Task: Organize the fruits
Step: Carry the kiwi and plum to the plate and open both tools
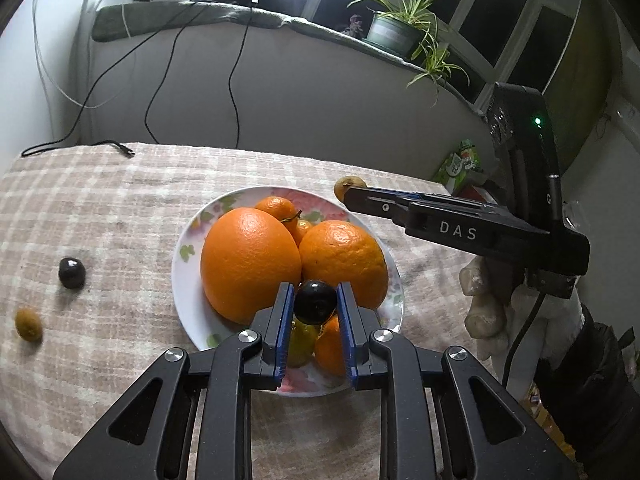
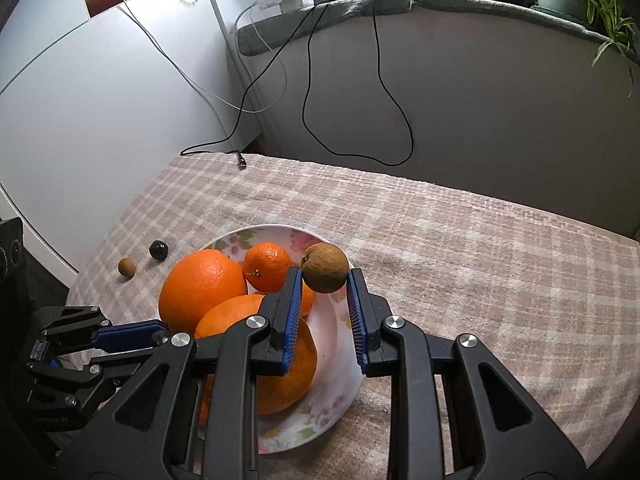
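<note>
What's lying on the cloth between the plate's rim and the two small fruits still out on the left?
Nothing: in the left wrist view only bare checked cloth separates the plate from the dark fruit and the brown fruit.

Surface (image 2: 460, 248) cloth: beige and off-white plaid. Plate (image 1: 188, 236): white, pink flowers, green leaves. Oranges (image 1: 250, 258): bright orange. Round fruit (image 1: 315, 302) in left hand-held gripper (image 1: 315, 312): glossy near-black. Fruit (image 2: 325, 267) in right hand-held gripper (image 2: 325, 292): dull brown. Both gripper bodies black, pads (image 2: 294, 312) blue. Loose fruits on cloth: one dark (image 1: 72, 273), one olive-brown (image 1: 28, 324).
</note>
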`<state>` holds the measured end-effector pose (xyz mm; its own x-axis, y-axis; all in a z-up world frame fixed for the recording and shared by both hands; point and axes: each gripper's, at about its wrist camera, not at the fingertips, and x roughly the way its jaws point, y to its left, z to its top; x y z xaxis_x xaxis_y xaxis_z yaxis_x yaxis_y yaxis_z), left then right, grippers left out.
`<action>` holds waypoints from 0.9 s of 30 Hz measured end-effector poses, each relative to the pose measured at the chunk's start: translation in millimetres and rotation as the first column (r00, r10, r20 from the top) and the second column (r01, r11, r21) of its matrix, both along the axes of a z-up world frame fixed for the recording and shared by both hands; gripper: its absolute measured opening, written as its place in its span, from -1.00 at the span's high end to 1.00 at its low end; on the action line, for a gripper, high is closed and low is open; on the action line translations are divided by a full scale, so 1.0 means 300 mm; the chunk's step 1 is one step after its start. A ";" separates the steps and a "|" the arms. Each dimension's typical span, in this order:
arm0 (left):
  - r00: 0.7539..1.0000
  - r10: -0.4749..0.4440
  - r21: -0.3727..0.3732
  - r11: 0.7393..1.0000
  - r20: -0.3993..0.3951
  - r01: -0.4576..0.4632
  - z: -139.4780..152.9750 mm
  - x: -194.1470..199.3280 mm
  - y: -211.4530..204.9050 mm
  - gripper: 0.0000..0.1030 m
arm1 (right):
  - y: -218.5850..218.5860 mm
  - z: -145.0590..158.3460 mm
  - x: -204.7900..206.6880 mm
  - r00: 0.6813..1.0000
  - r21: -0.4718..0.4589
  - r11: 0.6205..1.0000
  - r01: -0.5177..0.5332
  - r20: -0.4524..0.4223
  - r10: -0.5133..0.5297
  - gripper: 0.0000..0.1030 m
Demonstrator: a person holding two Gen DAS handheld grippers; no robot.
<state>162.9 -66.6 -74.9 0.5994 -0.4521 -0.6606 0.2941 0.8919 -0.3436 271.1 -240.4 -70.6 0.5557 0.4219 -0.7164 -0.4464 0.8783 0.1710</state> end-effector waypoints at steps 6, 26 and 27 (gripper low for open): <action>1.000 -0.001 0.003 1.000 0.003 0.001 0.000 0.001 -0.008 0.60 | 0.004 -0.002 0.004 1.000 0.002 1.000 -0.001 -0.003 0.001 0.54; 1.000 0.008 0.023 1.000 0.012 -0.008 0.001 -0.016 -0.009 0.18 | 0.015 0.015 -0.023 0.999 0.000 1.000 0.030 0.024 -0.030 -0.43; 1.000 0.008 0.025 1.000 0.011 -0.008 -0.001 -0.019 -0.008 0.17 | 0.012 0.019 -0.022 0.999 0.003 0.999 0.033 0.026 -0.033 -0.47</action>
<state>157.3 -69.0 -75.2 0.6104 -0.4305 -0.6648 0.2906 0.9026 -0.3177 264.4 -236.9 -64.8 0.5877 0.4050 -0.7004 -0.4215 0.8922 0.1623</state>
